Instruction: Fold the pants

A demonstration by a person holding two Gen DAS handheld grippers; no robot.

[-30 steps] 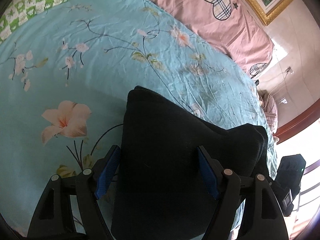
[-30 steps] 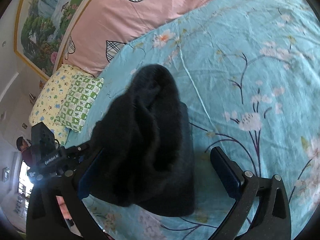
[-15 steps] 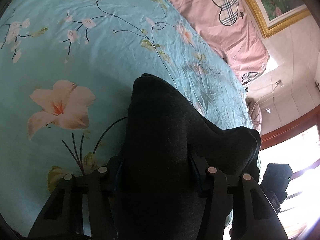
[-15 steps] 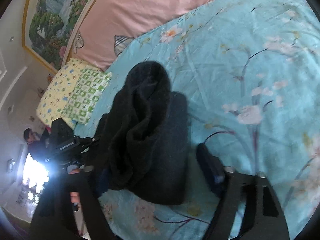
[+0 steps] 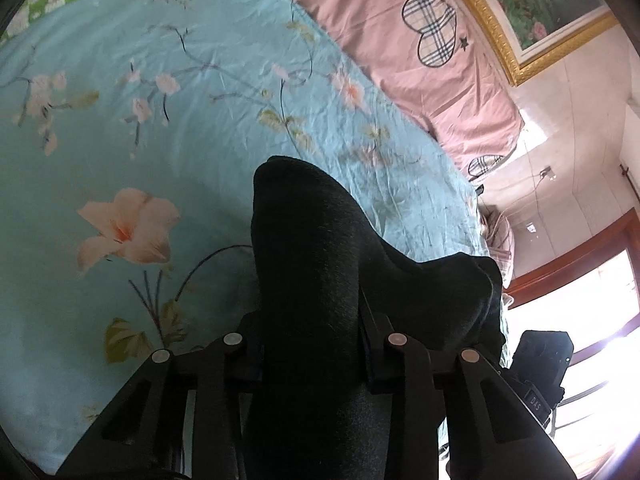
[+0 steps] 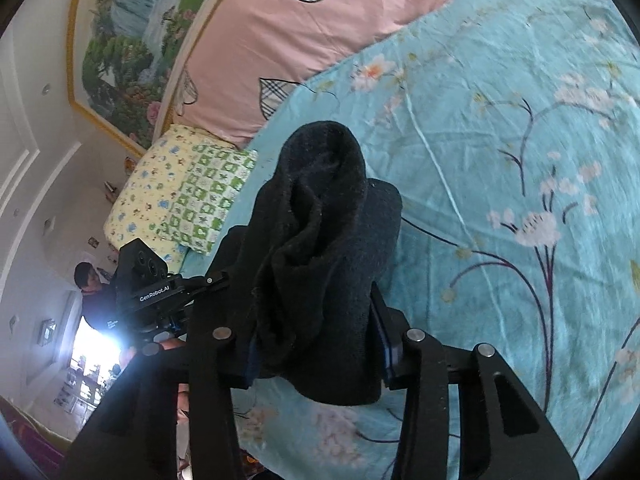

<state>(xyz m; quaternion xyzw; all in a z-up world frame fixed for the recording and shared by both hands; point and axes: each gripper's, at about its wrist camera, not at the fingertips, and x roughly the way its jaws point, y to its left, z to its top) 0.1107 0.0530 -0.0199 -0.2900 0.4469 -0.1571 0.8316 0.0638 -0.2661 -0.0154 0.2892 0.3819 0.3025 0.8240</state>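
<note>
Now two hand-held grippers, left hand-held gripper (image 5: 312, 340) and right hand-held gripper (image 6: 316, 344), have just clamped one pair of black pants (image 5: 316, 264).

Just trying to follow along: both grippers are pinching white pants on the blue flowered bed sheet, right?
Not quite: the pants are black, not white, as the right wrist view shows. Both the left gripper and right gripper do pinch them over the blue flowered bed sheet.

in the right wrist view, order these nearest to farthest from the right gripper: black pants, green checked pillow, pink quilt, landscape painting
1. black pants: between the jaws of the right gripper, which have just been closing and now pinch the fabric.
2. green checked pillow: on the bed beyond, to the left.
3. pink quilt: across the head of the bed.
4. landscape painting: on the wall behind, upper left.
</note>
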